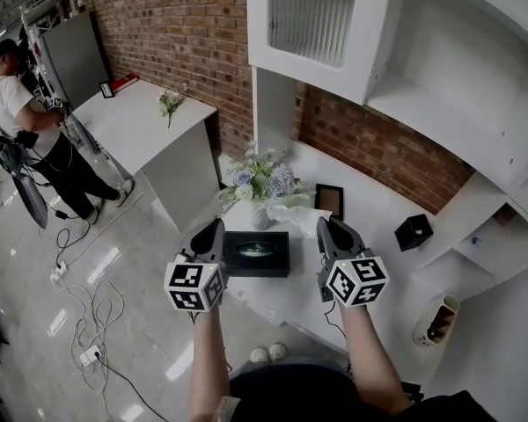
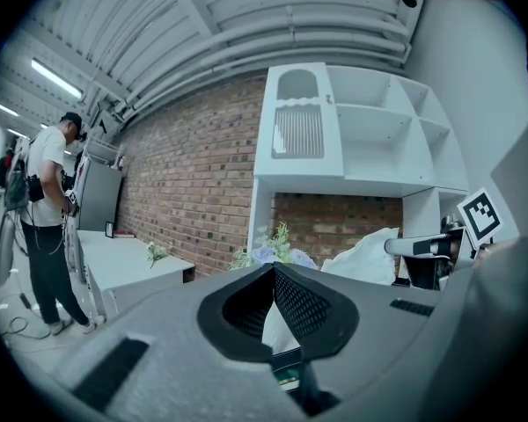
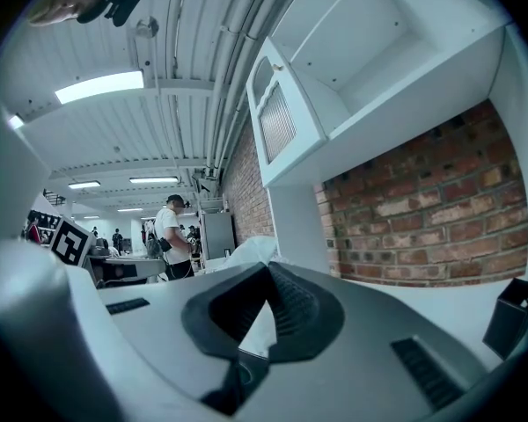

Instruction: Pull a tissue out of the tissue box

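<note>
Black tissue box [image 1: 277,258], seemingly white tissue [image 1: 296,217]

Grey left tongs [image 1: 218,223] and right tongs [image 1: 325,221] bear black-marked white cubes [image 1: 194,286].

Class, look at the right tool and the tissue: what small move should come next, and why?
Probably lift the right tool slightly up and away from the tissue box. Its jaws are shut on the tissue, which sits close to the box, so a short lift should clear it.
</note>
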`<state>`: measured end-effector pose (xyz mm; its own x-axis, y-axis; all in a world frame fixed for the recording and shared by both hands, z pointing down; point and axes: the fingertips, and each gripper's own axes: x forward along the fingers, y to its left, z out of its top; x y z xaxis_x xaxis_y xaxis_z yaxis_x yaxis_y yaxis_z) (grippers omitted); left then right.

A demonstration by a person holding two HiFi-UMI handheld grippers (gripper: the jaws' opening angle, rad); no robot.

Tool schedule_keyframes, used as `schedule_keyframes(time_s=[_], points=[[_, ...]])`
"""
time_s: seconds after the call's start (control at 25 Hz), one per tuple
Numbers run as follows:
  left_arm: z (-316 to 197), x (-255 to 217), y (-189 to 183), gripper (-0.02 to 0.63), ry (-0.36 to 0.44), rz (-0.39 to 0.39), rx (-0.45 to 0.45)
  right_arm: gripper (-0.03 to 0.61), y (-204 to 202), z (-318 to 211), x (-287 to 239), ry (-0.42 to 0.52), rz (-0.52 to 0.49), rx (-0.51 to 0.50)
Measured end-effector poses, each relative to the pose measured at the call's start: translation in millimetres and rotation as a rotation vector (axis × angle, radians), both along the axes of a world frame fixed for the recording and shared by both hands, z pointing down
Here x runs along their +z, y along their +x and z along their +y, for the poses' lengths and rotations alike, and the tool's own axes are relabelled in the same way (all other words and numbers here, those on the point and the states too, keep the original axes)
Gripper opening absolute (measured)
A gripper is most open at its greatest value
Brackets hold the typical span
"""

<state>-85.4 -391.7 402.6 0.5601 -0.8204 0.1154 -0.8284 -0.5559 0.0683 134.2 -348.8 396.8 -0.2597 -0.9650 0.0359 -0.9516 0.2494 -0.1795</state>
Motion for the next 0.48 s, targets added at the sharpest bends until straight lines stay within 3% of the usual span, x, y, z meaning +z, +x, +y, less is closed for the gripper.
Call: schedule_keyframes(time_s=[0.48], points=[[0.7, 2.4, 0.4, 0.009, -0.010, -0.002, -0.001, 0.000, -1.3, -0.1, 3.4, -0.017, 0.001, -0.009]])
